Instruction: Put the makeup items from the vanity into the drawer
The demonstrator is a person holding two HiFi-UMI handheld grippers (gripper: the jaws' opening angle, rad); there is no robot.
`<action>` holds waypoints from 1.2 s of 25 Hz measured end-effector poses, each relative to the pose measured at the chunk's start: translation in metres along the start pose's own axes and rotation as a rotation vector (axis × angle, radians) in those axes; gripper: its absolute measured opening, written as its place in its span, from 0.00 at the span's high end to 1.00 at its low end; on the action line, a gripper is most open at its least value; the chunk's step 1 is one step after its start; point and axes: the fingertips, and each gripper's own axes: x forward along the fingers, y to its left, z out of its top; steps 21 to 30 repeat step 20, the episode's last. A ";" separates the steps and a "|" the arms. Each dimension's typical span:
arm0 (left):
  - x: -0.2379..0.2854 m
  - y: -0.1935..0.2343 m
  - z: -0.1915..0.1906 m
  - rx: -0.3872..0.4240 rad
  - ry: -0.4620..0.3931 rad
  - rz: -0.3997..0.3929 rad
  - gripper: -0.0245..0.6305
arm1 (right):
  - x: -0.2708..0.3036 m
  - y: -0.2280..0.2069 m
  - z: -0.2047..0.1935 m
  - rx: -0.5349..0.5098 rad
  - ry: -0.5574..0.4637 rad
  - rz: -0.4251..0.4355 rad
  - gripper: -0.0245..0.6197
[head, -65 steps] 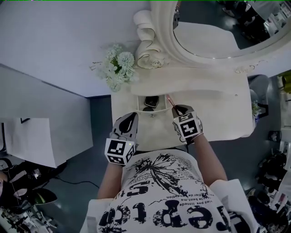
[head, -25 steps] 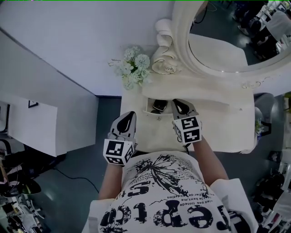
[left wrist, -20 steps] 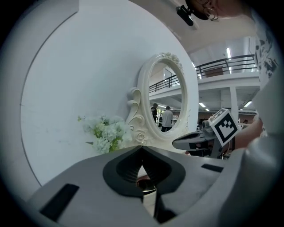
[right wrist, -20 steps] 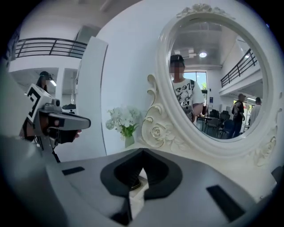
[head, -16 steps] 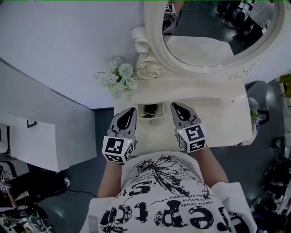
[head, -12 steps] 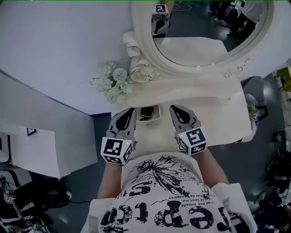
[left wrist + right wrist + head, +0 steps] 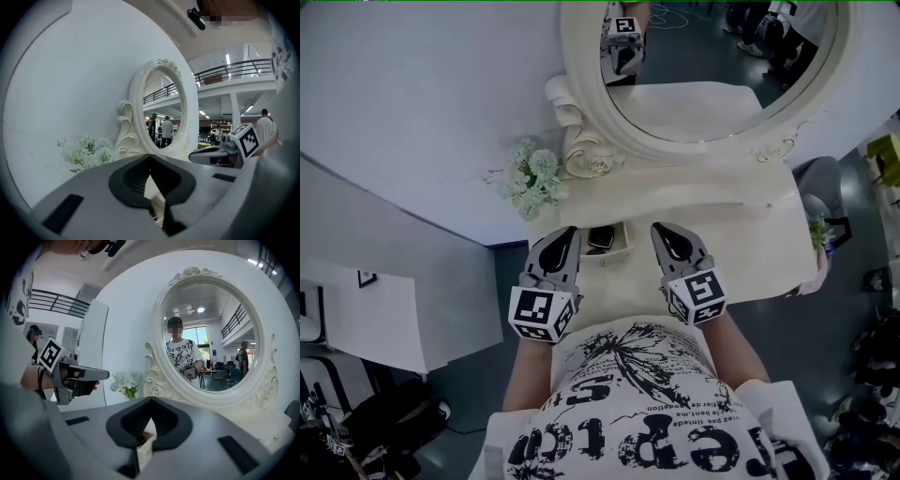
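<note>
Black-printed white T-shirt [image 7: 637,412]; grey hand-held grippers [image 7: 570,232] bearing black-and-white marker cubes [image 7: 544,314].

Drawer [image 7: 617,249] contents — dark, indistinct.

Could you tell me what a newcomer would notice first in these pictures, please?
The big oval mirror in its ornate white frame dominates the back of the vanity, with a bunch of pale flowers to its left. Nearer the person, the left gripper and right gripper, jaws shut and empty, flank a small open drawer holding a dark item.

Head view steeply down on vanity [image 7: 750,234], gripper views near-level, close, facing the mirror [image 7: 211,343], sharing flowers [image 7: 125,380]
</note>
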 end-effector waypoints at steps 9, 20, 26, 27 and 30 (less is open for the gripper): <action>-0.006 0.000 -0.001 -0.013 -0.004 0.026 0.93 | 0.001 0.003 0.003 -0.012 -0.009 0.018 0.94; -0.011 -0.003 -0.001 -0.013 -0.012 0.041 0.93 | -0.002 0.004 0.004 -0.029 -0.015 0.028 0.94; -0.011 -0.003 -0.001 -0.013 -0.012 0.041 0.93 | -0.002 0.004 0.004 -0.029 -0.015 0.028 0.94; -0.011 -0.003 -0.001 -0.013 -0.012 0.041 0.93 | -0.002 0.004 0.004 -0.029 -0.015 0.028 0.94; -0.011 -0.003 -0.001 -0.013 -0.012 0.041 0.93 | -0.002 0.004 0.004 -0.029 -0.015 0.028 0.94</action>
